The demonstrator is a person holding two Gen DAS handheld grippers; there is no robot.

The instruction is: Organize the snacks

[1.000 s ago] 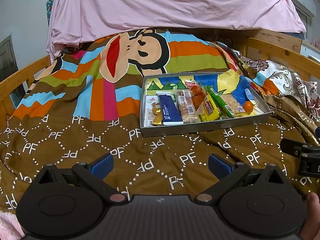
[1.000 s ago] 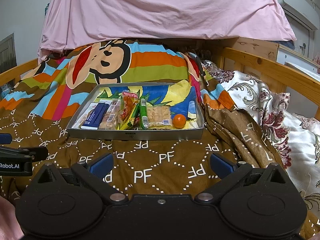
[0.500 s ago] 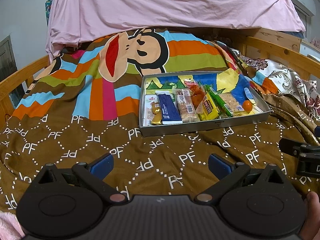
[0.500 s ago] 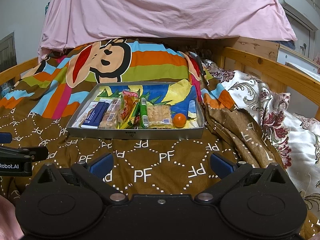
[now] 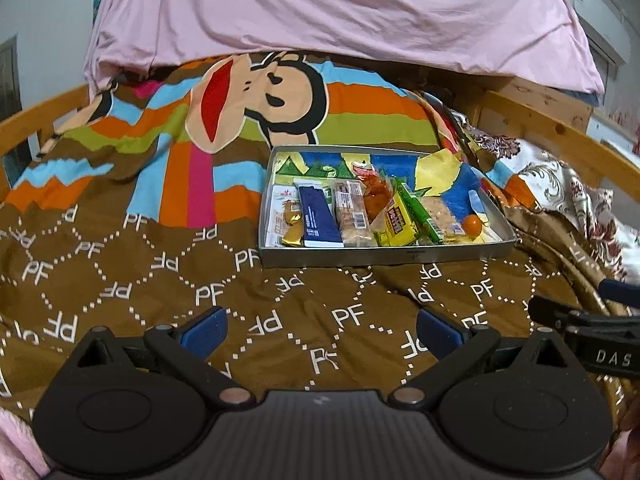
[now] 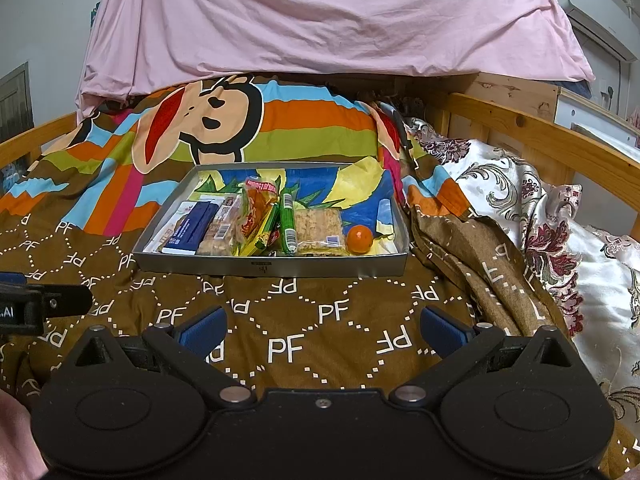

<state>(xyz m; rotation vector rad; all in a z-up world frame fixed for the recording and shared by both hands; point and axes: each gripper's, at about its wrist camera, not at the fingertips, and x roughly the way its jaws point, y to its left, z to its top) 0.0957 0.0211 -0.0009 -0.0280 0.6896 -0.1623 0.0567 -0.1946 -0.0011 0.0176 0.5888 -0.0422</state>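
Note:
A shallow metal tray (image 5: 384, 255) (image 6: 272, 267) lies on the brown blanket ahead of both grippers. Snacks sit side by side along its near edge: a dark blue pack (image 5: 320, 216) (image 6: 192, 227), a cracker bar (image 5: 352, 212), a red-orange bag (image 6: 258, 208), a yellow pack (image 5: 396, 220), a green stick (image 6: 288, 220), a flat cracker pack (image 6: 318, 226) and a small orange fruit (image 5: 472, 224) (image 6: 359, 238). My left gripper (image 5: 320, 330) is open and empty, well short of the tray. My right gripper (image 6: 322, 330) is likewise open and empty.
The bed carries a brown PF-patterned blanket (image 6: 288, 344) with a striped cartoon monkey panel (image 5: 256, 96). A pink sheet (image 6: 320, 20) hangs behind. Wooden rails (image 6: 540, 132) run along both sides. A floral quilt (image 6: 560, 216) is bunched at the right.
Both views have shifted slightly: the left gripper has drifted a little left and the tray sits marginally nearer in the right view. Both stay open; nothing in the tray has moved.

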